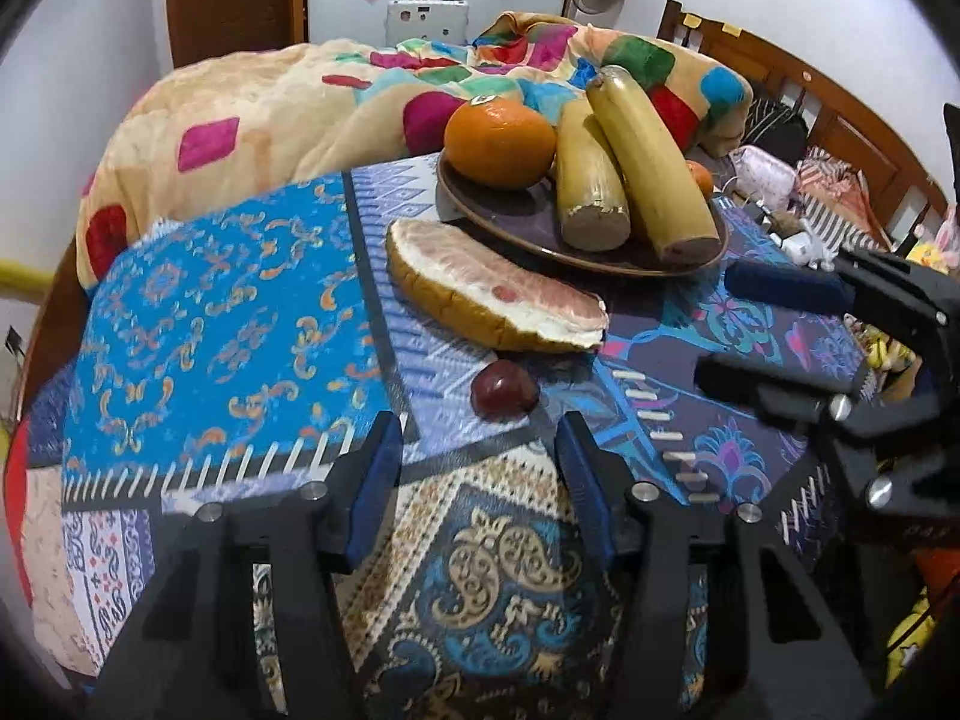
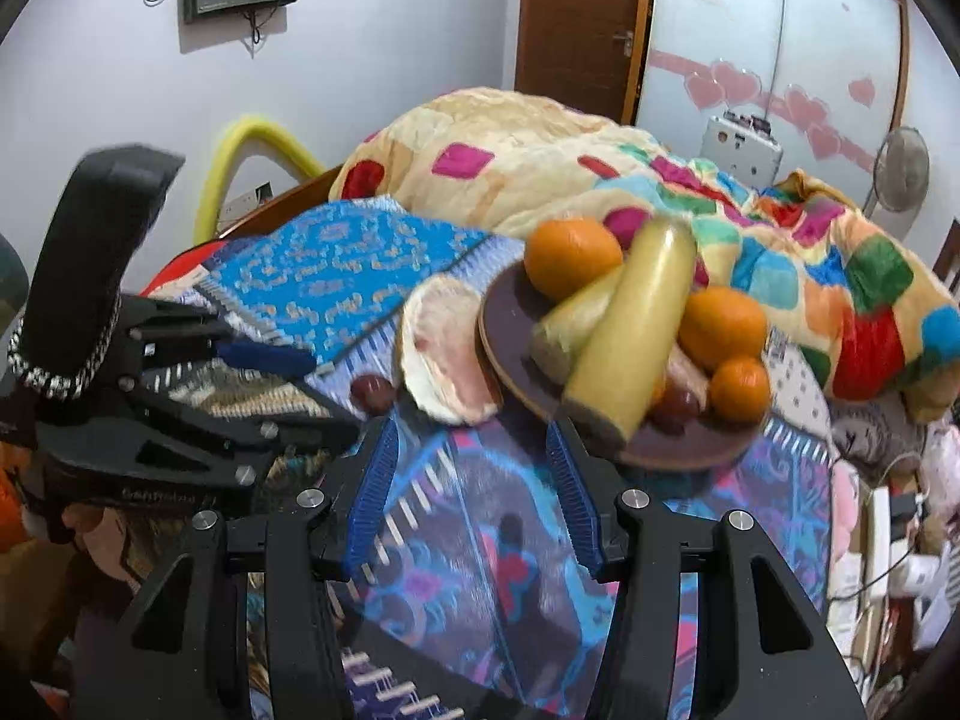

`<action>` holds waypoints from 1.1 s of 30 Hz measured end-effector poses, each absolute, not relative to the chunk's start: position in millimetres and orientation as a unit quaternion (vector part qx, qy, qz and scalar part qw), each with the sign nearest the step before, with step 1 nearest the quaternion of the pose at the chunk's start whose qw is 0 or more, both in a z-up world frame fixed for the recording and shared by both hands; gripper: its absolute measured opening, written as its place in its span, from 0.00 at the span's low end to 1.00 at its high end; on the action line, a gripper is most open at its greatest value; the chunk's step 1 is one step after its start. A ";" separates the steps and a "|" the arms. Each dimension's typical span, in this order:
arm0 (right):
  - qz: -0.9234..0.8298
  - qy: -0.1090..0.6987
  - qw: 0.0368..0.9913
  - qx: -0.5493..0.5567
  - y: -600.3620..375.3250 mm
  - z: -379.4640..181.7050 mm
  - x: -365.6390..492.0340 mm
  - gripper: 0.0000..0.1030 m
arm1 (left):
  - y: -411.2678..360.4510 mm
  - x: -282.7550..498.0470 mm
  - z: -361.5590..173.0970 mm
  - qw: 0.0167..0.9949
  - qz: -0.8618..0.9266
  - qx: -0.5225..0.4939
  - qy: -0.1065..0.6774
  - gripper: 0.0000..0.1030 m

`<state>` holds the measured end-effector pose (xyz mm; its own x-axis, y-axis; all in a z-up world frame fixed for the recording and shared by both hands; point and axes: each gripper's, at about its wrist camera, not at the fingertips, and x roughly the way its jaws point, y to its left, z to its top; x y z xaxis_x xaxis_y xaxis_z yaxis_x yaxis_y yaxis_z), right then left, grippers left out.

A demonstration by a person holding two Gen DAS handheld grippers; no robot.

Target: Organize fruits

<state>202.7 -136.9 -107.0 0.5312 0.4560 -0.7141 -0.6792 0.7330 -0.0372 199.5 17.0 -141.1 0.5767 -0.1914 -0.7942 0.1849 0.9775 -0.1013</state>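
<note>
A dark brown plate [image 1: 516,222] sits on the patterned cloth and holds an orange [image 1: 499,143] and two large bananas [image 1: 651,165]. A pomelo wedge [image 1: 489,291] lies on the cloth just in front of the plate. A small dark red fruit [image 1: 503,389] lies nearer, just ahead of my open, empty left gripper [image 1: 477,450]. In the right wrist view, my right gripper [image 2: 471,468] is open and empty, below the plate [image 2: 504,330], which also holds more oranges [image 2: 723,312]. The pomelo wedge [image 2: 444,354] and red fruit [image 2: 372,391] lie left of it.
A colourful blanket [image 1: 336,102] is heaped behind the plate. A wooden headboard [image 1: 798,90] and clutter run along the right. The right gripper's body [image 1: 840,348] shows at the right of the left wrist view; the left gripper's body [image 2: 180,396] shows at the left of the right wrist view.
</note>
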 end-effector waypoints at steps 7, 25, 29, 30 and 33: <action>0.334 0.371 0.854 -0.146 -140.3 -123.4 212.3 0.46 | 8.2 207.4 -141.7 0.889 -0.111 0.008 0.444 0.20; 0.335 0.411 0.832 -0.163 -100.1 -136.8 235.5 0.46 | 66.9 177.7 -135.8 0.897 -0.091 -0.026 0.433 0.14; 0.335 0.412 0.828 -0.180 -89.8 -137.7 233.1 0.47 | 78.6 170.5 -137.6 0.898 -0.084 -0.032 0.431 0.14; 0.335 0.411 0.828 -0.184 -87.1 -137.9 232.7 0.47 | 81.0 168.9 -137.8 0.898 -0.083 -0.033 0.430 0.14; 0.334 0.407 0.828 -0.192 -78.4 -137.3 233.0 0.47 | 85.7 165.7 -136.6 0.900 -0.080 -0.037 0.426 0.14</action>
